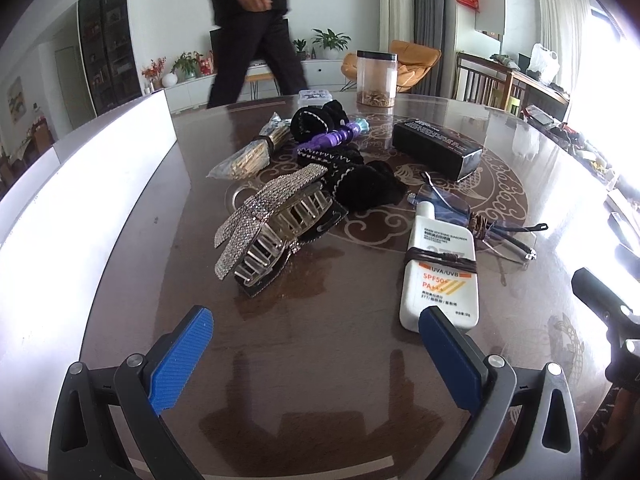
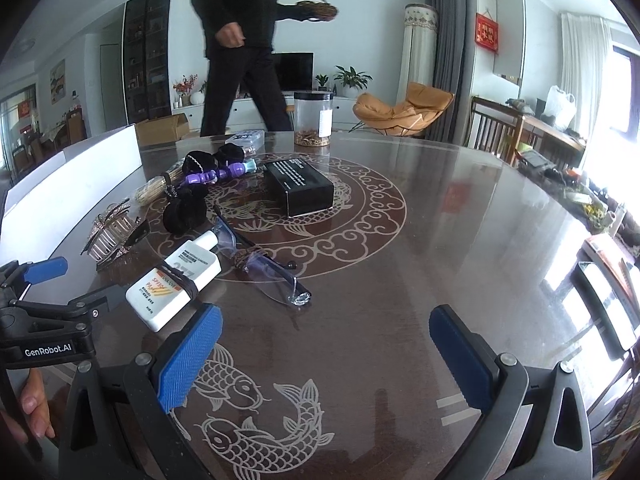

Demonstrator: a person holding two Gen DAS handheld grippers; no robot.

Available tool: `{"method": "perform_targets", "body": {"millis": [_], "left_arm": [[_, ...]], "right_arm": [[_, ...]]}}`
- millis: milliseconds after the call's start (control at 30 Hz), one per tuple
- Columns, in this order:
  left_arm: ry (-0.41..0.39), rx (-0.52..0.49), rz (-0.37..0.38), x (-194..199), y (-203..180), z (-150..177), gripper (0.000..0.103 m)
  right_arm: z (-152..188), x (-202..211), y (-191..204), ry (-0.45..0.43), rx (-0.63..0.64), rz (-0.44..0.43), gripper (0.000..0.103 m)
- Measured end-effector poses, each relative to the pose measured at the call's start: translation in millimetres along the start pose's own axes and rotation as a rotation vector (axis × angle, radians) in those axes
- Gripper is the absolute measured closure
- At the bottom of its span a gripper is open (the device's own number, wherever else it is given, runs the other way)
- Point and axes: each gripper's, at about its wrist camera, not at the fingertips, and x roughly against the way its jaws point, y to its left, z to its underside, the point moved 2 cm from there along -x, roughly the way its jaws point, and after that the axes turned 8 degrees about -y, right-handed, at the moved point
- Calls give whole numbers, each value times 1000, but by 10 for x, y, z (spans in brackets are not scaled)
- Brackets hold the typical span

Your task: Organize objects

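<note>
Objects for sorting lie scattered on a dark round table (image 2: 460, 240) inlaid with pale fish and cloud patterns. A white box (image 1: 100, 168) stands along its left edge. At the far side stands a clear jar (image 2: 313, 119) with a black lid. Nearer the centre sits a black carton (image 2: 298, 188), and left of it a heap of black scrunchies (image 1: 352, 178) with a purple toy (image 1: 332, 138) lying on them. A rhinestone hair claw (image 1: 266, 222) rests just in front of the heap. A white sunscreen tube (image 1: 440, 276), wrapped with a brown cord, touches a pair of folded glasses (image 2: 264, 266). A bundle of toothpicks (image 1: 250, 156) lies beyond the claw. The left gripper (image 1: 316, 354) hovers with its blue pads spread wide, holding nothing; the right gripper (image 2: 326, 354) is likewise spread and empty. A person in dark clothes (image 2: 240, 48) walks behind the table.
</note>
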Motion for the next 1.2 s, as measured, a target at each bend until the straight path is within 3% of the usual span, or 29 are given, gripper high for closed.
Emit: {"method": "perform_targets", "body": {"millis": [233, 400, 567, 933, 1200], "left_arm": [[49, -25, -4, 6, 53, 77, 0], [129, -54, 4, -84, 51, 139, 0], [165, 9, 42, -116, 164, 168, 0], [174, -6, 44, -103, 192, 186, 0], [246, -39, 77, -114, 225, 161, 0]], "right_arm": [[75, -94, 58, 71, 0, -52, 0], [122, -140, 123, 100, 15, -80, 0], [176, -193, 138, 135, 8, -97, 0], [253, -312, 71, 200, -62, -117, 0], [297, -313, 182, 204, 13, -95, 0]]}}
